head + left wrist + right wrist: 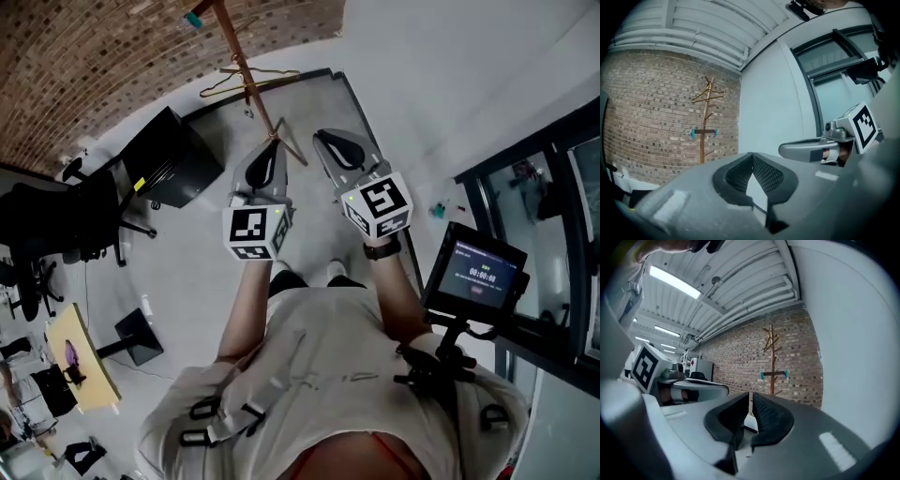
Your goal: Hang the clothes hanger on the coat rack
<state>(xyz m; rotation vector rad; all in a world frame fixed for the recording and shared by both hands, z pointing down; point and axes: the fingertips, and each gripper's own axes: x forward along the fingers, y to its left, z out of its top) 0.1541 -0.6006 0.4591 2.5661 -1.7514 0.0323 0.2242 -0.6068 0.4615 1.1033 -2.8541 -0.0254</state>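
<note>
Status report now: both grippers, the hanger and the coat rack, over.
Left gripper shut, empty. Right gripper empty, jaws closing. Thin golden wire hanger sits on tall wooden coat rack by brick wall. Nothing seen in the way.

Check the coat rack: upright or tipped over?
Upright: the coat rack stands straight before the brick wall in both claw views.

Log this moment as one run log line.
left claw: shut, empty | right claw: closing, empty | wooden coat rack: ahead, at brick wall | thin tan clothes hanger: on rack
</note>
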